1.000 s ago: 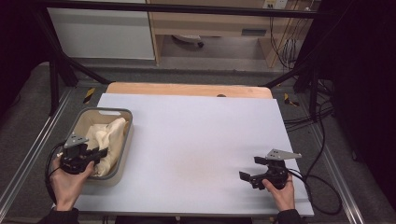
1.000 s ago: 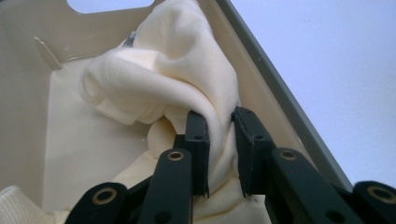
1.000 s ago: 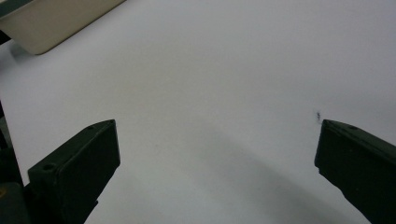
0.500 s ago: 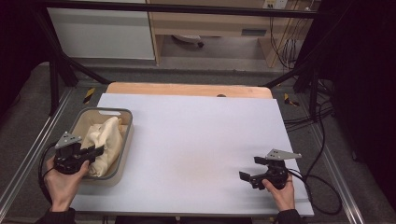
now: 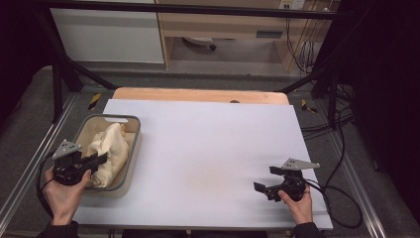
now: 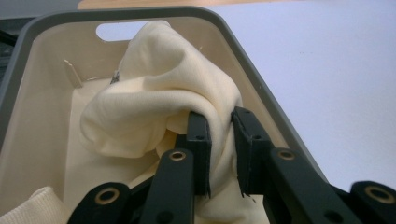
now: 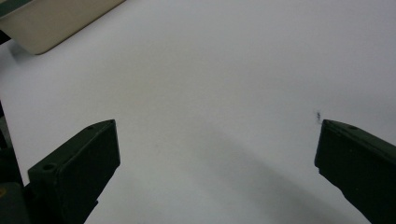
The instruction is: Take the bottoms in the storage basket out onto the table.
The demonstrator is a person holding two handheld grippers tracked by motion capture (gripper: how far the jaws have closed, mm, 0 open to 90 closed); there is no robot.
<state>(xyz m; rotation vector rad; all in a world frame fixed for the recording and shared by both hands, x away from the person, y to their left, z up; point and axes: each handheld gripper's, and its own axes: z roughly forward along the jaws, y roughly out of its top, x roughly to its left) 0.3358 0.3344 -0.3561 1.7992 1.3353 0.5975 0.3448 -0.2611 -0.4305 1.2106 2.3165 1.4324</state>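
Observation:
A cream cloth (image 5: 110,151) lies bunched in a beige bin with a grey rim (image 5: 132,144) at the table's left. My left gripper (image 5: 96,161) reaches into the bin from its near end and is shut on a fold of the cream cloth (image 6: 163,93), which is pinched between the two black pads (image 6: 200,140). At the table's near right, my right gripper (image 5: 266,179) rests low over the white surface, held by a hand. Its jaws stand wide apart in the right gripper view (image 7: 217,158), with nothing between them.
The white table top (image 5: 208,144) spreads between the two hands, with a wooden strip (image 5: 198,94) along its far edge. Cables (image 5: 341,198) trail off the right side. Metal rails run along both sides, and dark frame posts stand beyond the table.
My left gripper has shifted a little toward the near left with the cloth fold in it. The right hand has stayed still.

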